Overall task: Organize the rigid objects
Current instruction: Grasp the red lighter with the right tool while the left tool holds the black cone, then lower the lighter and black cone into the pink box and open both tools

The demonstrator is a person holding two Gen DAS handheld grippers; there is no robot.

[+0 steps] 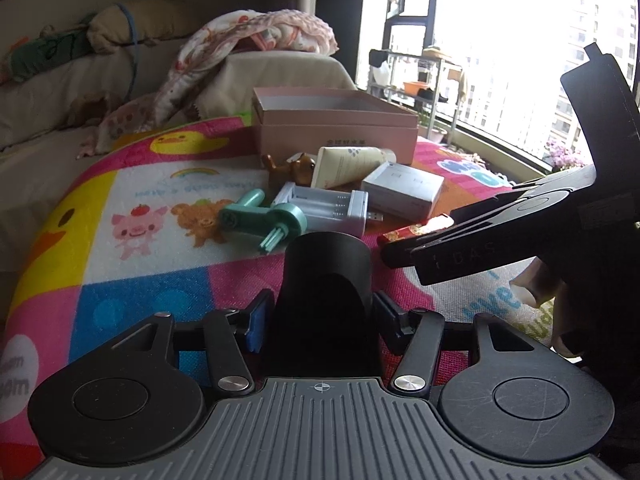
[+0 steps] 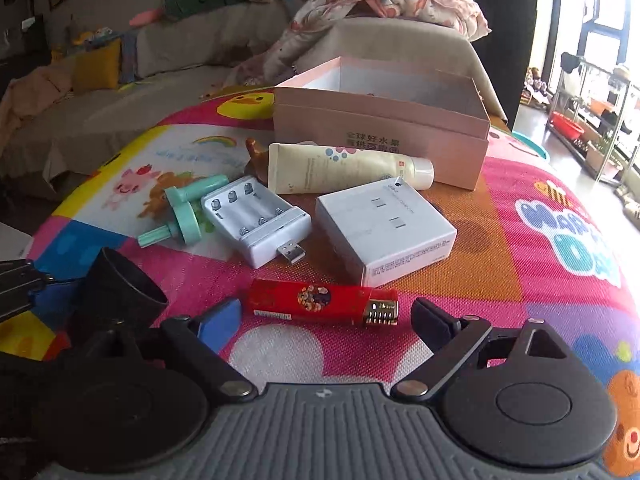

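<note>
My left gripper (image 1: 320, 320) is shut on a black cup-shaped holder (image 1: 326, 280), also visible at the left of the right wrist view (image 2: 120, 284). My right gripper (image 2: 326, 318) is open, just short of a red lighter (image 2: 320, 300) lying on the colourful mat. Beyond lie a white battery charger (image 2: 256, 220), a white adapter box (image 2: 384, 228), a cream tube (image 2: 344, 168), a green plastic tool (image 2: 180, 216) and a brown figurine (image 1: 292, 168). An open pink box (image 2: 380, 128) stands behind them.
The objects lie on a cartoon play mat (image 2: 540, 220) over a table. A sofa with blankets (image 2: 380, 4) is behind. A window and metal rack (image 1: 420, 80) are at the right.
</note>
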